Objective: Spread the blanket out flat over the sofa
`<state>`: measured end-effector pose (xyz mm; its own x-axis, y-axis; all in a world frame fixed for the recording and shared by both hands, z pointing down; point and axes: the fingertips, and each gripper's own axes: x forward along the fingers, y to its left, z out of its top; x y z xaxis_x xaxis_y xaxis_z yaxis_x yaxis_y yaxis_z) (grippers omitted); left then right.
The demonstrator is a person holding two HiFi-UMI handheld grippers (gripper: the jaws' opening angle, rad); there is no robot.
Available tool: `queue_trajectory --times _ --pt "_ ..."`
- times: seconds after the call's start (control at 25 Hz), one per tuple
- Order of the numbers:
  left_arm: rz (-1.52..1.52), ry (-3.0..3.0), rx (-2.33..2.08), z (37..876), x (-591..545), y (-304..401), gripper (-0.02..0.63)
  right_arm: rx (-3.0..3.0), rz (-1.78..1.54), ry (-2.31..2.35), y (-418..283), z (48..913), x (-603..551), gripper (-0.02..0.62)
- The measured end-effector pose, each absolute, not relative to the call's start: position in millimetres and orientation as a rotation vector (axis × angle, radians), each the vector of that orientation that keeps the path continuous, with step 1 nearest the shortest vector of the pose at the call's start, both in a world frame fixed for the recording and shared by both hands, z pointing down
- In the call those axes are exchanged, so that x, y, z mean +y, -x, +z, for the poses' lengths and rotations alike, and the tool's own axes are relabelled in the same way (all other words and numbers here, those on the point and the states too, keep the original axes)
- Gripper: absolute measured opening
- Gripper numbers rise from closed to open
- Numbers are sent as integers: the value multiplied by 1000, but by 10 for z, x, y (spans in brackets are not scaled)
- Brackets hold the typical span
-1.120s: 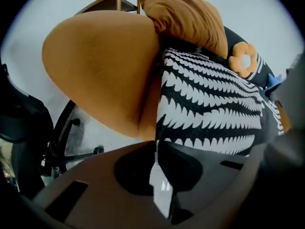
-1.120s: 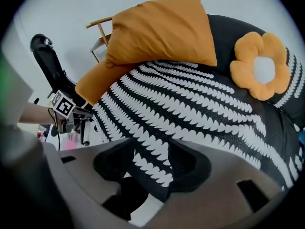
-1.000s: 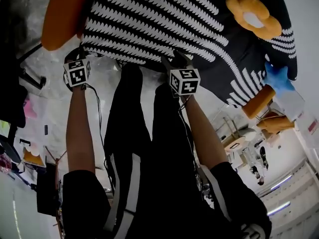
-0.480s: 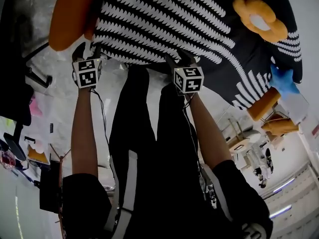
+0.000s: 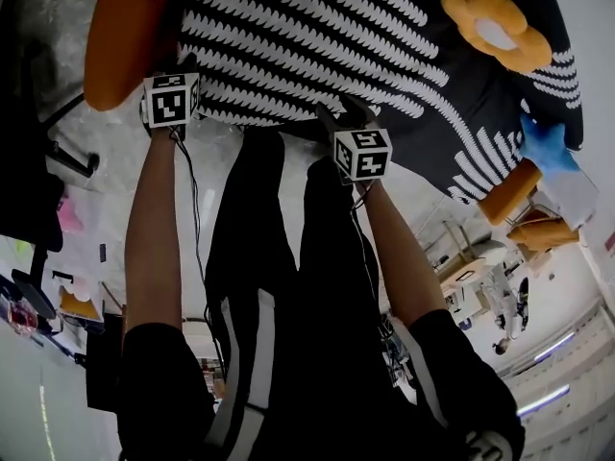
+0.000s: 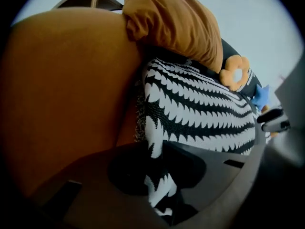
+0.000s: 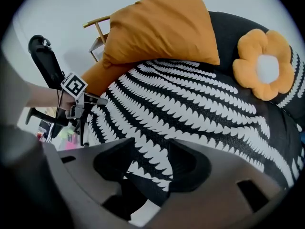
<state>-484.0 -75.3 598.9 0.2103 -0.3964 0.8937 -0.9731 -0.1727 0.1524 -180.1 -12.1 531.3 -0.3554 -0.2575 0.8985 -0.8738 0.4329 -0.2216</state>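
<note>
A black blanket (image 5: 336, 36) with white toothed stripes lies over the orange sofa (image 5: 120, 36). My left gripper (image 5: 181, 67) is at the blanket's left corner beside the armrest. In the left gripper view its jaws are closing, and a bunched fold of the blanket (image 6: 200, 113) fills the narrow gap in my left gripper (image 6: 159, 163). My right gripper (image 5: 341, 118) is at the front edge. Its jaws stand wide in the right gripper view, the blanket's (image 7: 190, 109) edge lying loosely inside my right gripper (image 7: 152, 163).
An orange cushion (image 7: 157, 27) leans at the sofa's back. A flower pillow (image 5: 495, 29) and a blue star pillow (image 5: 548, 147) lie on the right part. The person's dark-trousered legs (image 5: 279, 257) stand right against the front edge. A wooden chair frame (image 7: 97, 30) stands behind.
My left gripper has moved forward and a little right, from below the blanket's corner up to the armrest. The right gripper has hardly shifted.
</note>
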Motion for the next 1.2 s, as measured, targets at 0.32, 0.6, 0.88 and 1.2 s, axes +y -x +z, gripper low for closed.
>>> queue_trajectory --times 0.32,0.6,0.88,1.2 --pt "950 -1799 -1399 5696 -680 4982 52 -1843 950 -995 1675 5349 -142 229" --pt "804 -1749 -1415 5523 -13 4968 167 -1859 956 -930 1837 5301 -6 229" --pt "684 -1572 -1513 5809 406 5001 235 -1885 887 -825 1923 5443 -53 229" --pt "506 -1455 -1256 6235 753 4658 305 -1903 846 -725 2136 5348 -191 229"
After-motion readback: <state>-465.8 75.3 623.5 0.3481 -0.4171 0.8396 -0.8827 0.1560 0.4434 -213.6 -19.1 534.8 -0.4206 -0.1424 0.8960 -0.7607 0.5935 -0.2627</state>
